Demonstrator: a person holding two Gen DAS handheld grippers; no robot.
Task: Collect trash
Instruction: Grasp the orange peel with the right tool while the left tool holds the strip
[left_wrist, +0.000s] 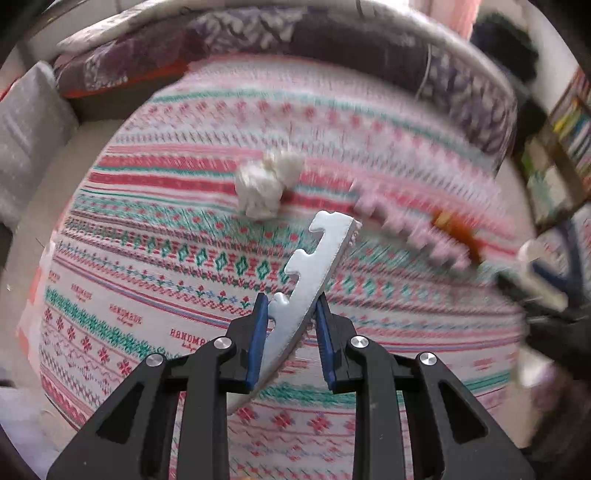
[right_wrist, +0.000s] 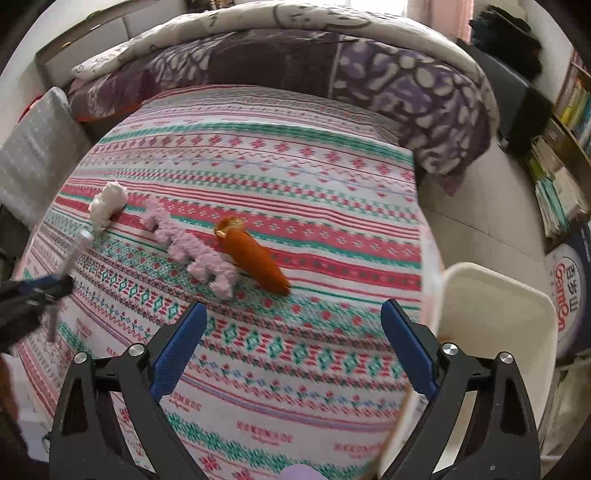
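My left gripper (left_wrist: 291, 314) is shut on a flat white foam strip with notches (left_wrist: 314, 266) and holds it above the patterned bed cover (left_wrist: 147, 258). A crumpled white tissue (left_wrist: 267, 184) lies on the cover beyond it; it also shows in the right wrist view (right_wrist: 107, 203). A pink notched foam strip (right_wrist: 192, 247) and an orange carrot-shaped object (right_wrist: 255, 258) lie mid-bed. My right gripper (right_wrist: 291, 343) is open and empty, above the cover in front of them. The left gripper and its strip show blurred at the left edge (right_wrist: 40, 288).
A white bin (right_wrist: 491, 332) stands at the bed's right side beside my right gripper. A purple patterned quilt (right_wrist: 369, 85) is piled at the far end of the bed. A grey cushion (right_wrist: 33, 158) is at left, bookshelves (right_wrist: 561, 155) at right.
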